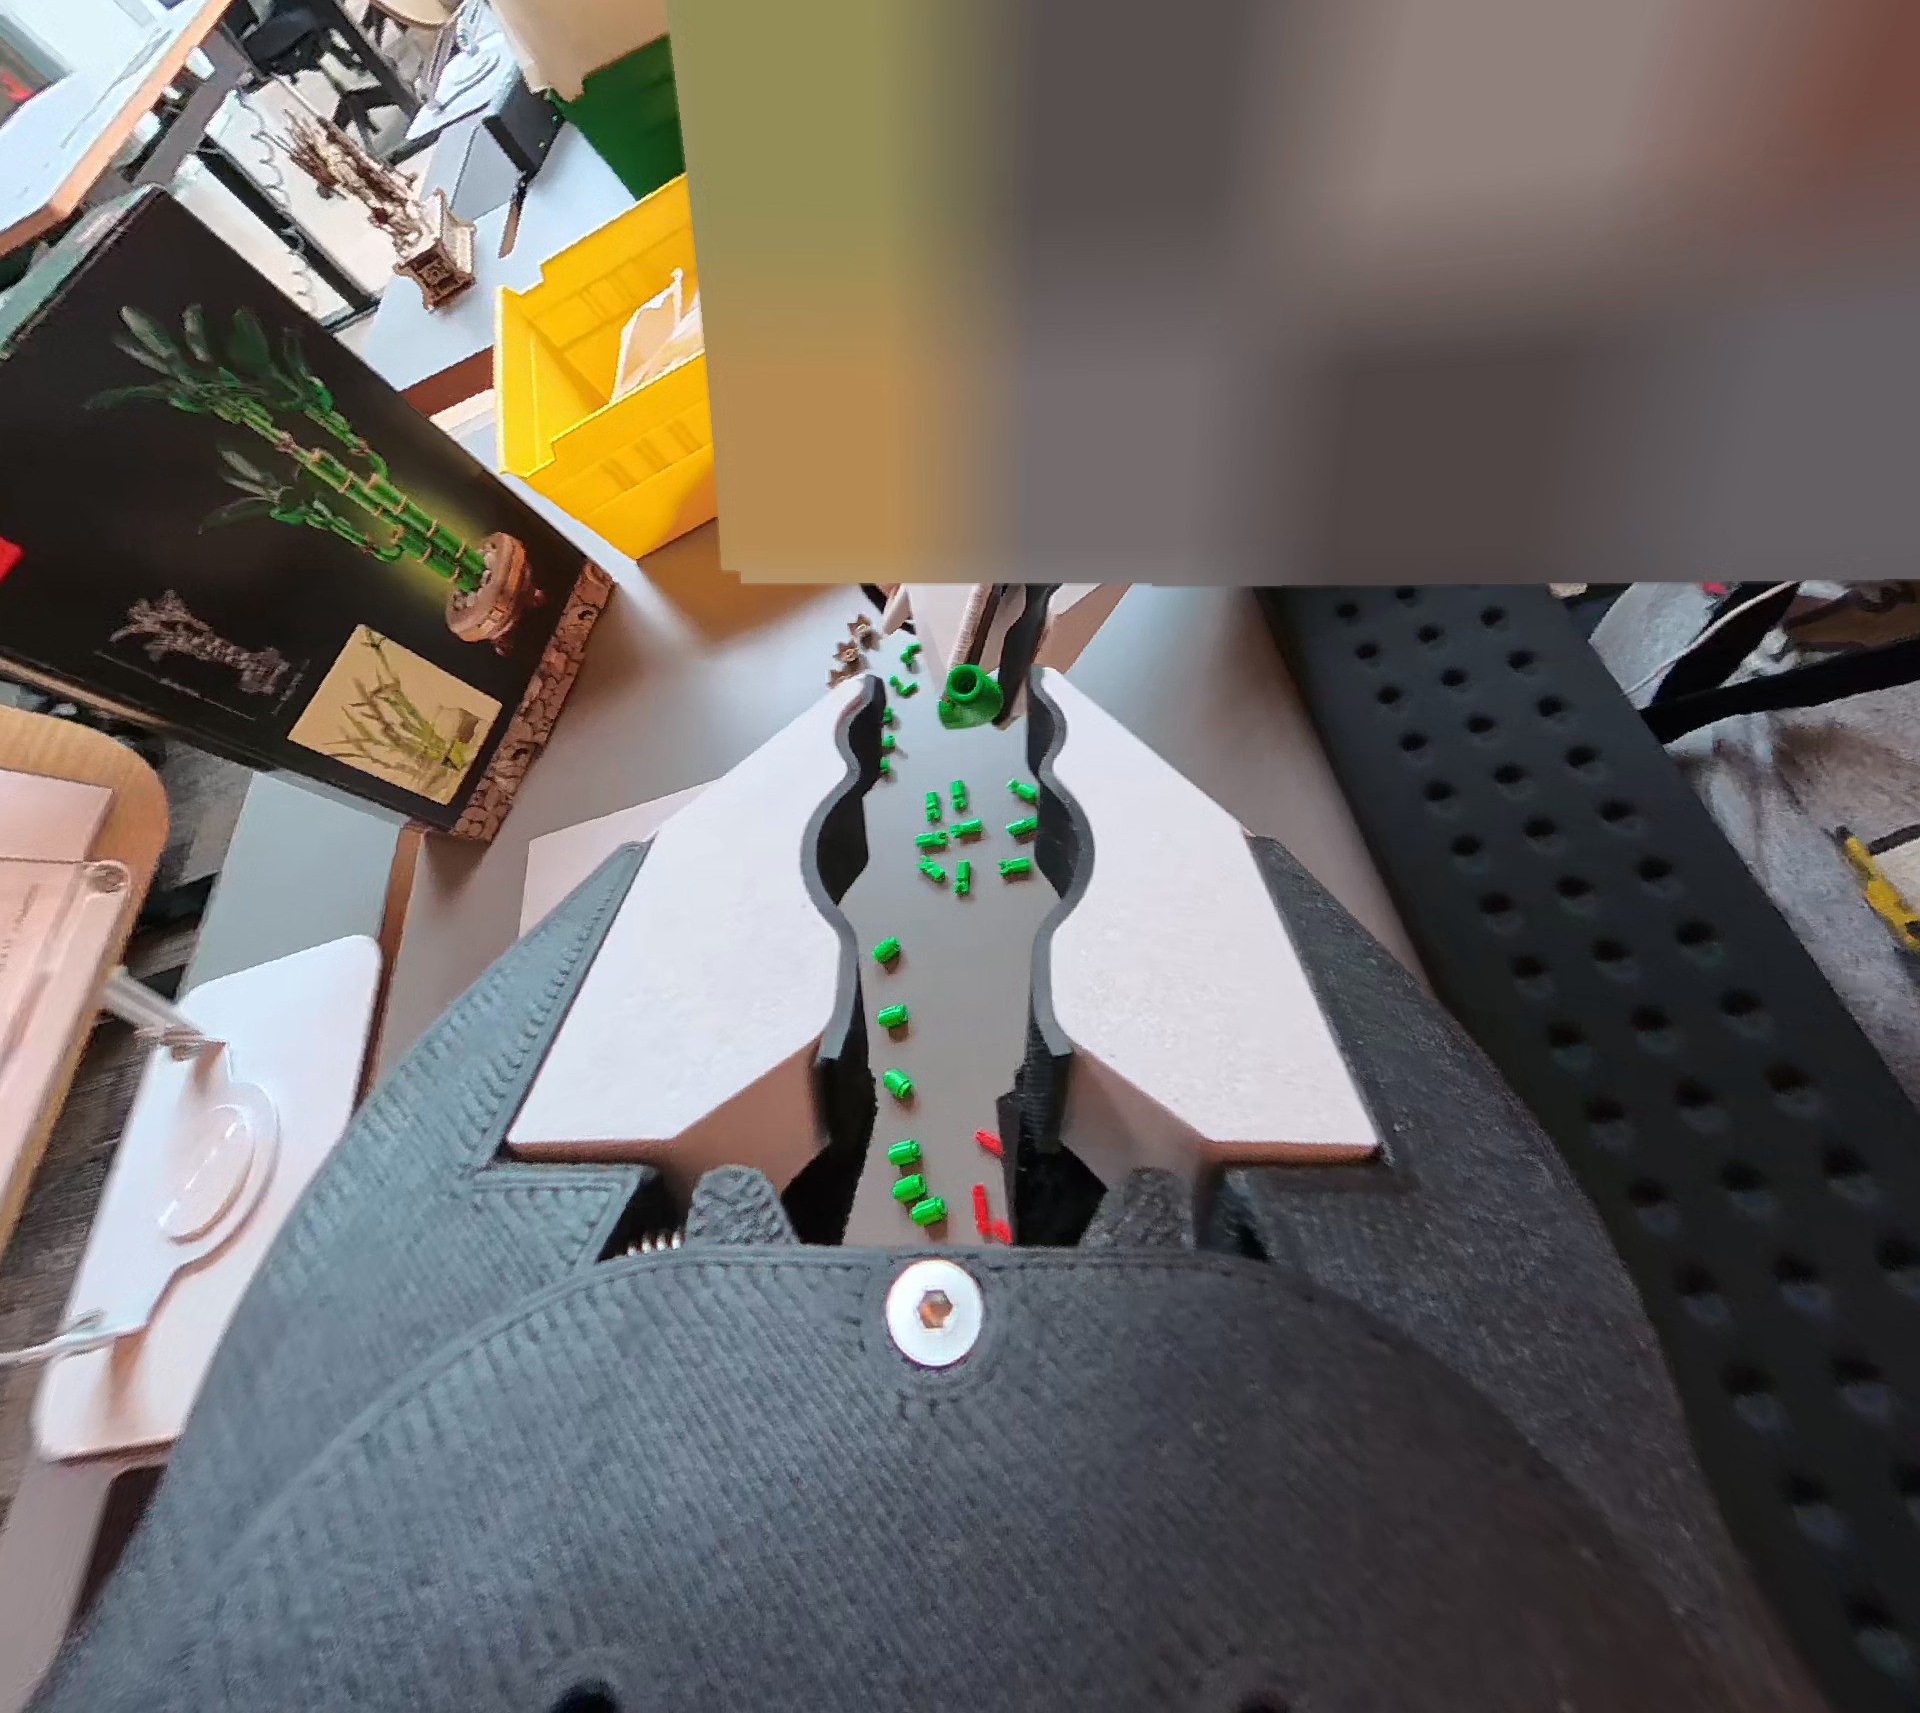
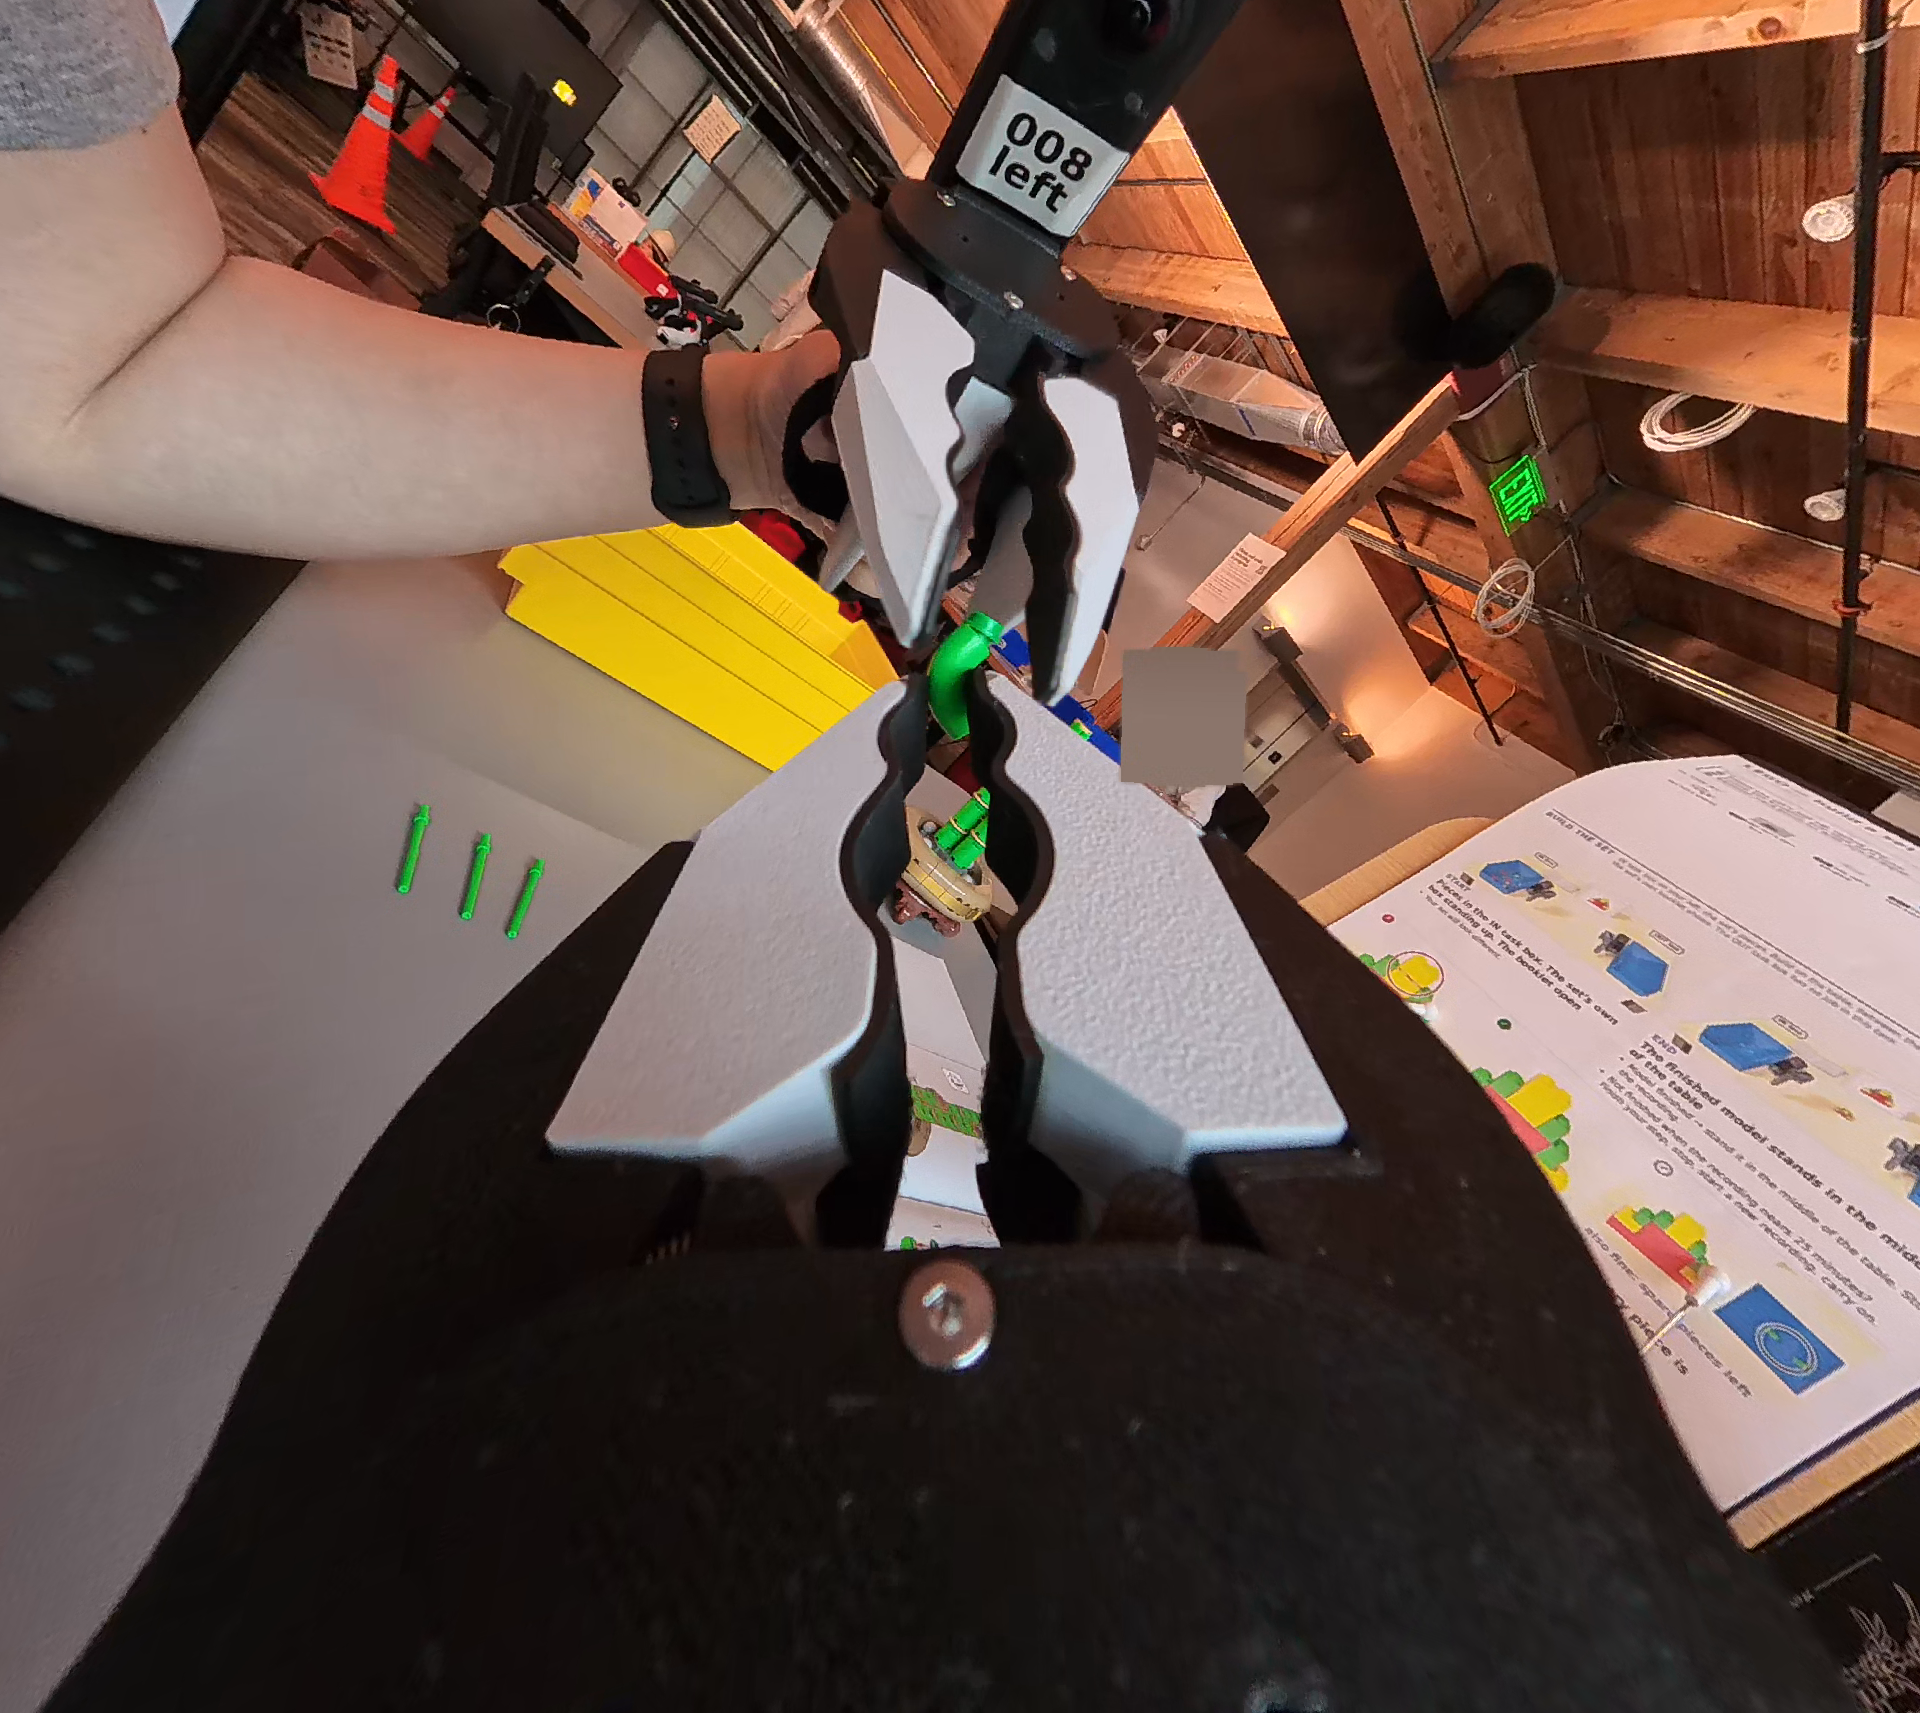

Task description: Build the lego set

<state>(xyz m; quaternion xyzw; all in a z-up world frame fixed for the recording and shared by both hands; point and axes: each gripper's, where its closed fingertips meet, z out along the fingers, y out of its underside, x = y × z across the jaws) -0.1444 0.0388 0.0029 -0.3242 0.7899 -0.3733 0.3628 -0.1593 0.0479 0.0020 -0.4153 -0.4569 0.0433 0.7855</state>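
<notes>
— Jaws? 
— Right gripper (image 2: 951, 707) pinches a green bent piece (image 2: 954, 676) at its tips; left gripper (image 2: 977, 671), spread, straddles the piece's top.
— Around them?
— Small green pieces (image 1: 961, 842) on the grey table (image 1: 312, 853) below, box (image 1: 281, 500) far left.

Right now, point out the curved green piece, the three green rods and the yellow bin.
curved green piece (image 2: 951, 676), right wrist view, on its bend.
three green rods (image 2: 475, 877), right wrist view, on the middle rod's shaft.
yellow bin (image 1: 613, 458), left wrist view, on its front wall.
</notes>
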